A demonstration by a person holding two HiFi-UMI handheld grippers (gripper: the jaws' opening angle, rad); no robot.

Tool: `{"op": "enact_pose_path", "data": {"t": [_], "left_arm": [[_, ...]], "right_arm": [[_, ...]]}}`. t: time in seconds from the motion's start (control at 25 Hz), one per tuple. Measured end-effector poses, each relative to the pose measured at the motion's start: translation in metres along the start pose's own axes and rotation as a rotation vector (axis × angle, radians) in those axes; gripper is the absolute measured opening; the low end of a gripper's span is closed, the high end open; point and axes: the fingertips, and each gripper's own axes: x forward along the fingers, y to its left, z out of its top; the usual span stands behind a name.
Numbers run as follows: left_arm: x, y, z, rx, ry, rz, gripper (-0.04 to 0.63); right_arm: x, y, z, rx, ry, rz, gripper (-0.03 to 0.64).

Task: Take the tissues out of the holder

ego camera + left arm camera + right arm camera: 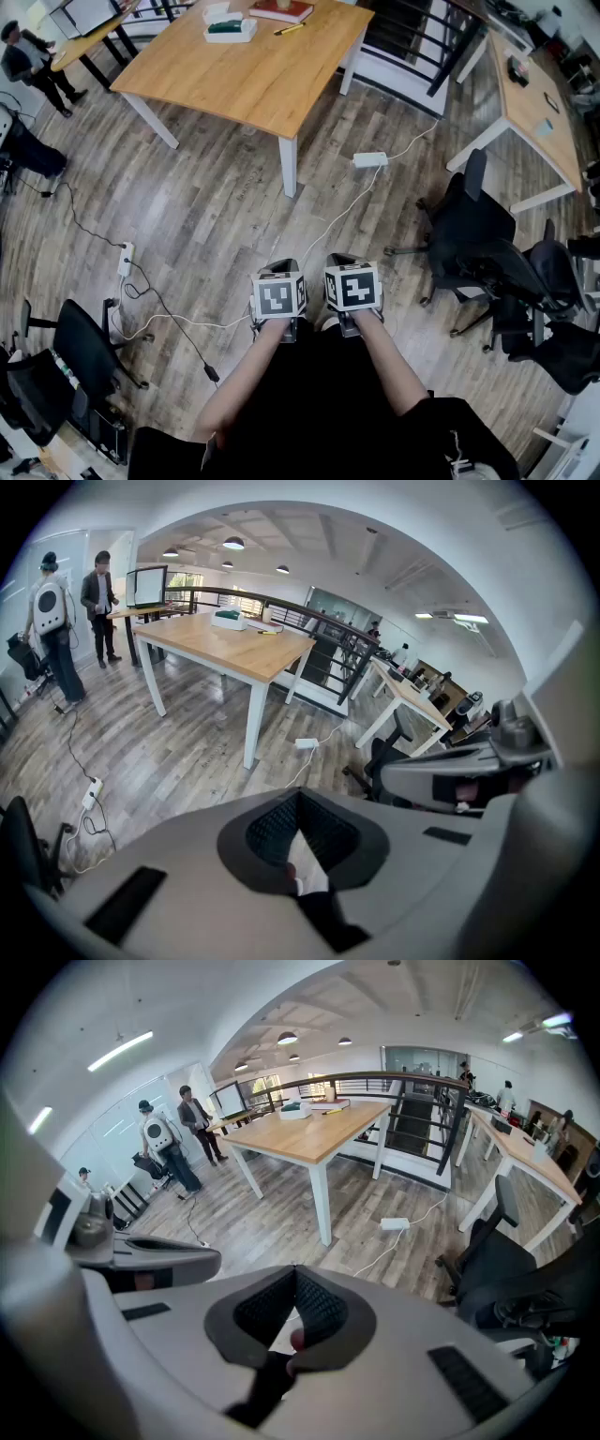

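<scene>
Nothing looks done yet: the white box-shaped tissue holder (pixel 230 28) sits on the far pale wooden tabletop (pixel 272 80), well apart from the left tongs (pixel 298 797) and right tongs (pixel 294 1271) (both closed, empty), so approach and pulling remain.

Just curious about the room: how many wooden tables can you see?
3: a large wooden table ahead, another at right, a third top left; more may be hidden.
</scene>
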Motion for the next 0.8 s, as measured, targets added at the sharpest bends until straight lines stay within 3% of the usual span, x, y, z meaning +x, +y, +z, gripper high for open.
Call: {"op": "enact_pose_path", "data": {"t": [0.4, 0.8], "left_arm": [[-0.005, -0.036, -0.017, -0.006, -0.013, -0.001, -0.002], [-0.005, -0.058, -0.025, 0.002, -0.026, 0.020, -0.002]], "right_arm": [[-0.025, -0.026, -0.032, 0.003, 0.008, -0.014, 0.011], [-0.037, -0.035, -0.038, -0.003, -0.036, 0.048, 0.011]]}}
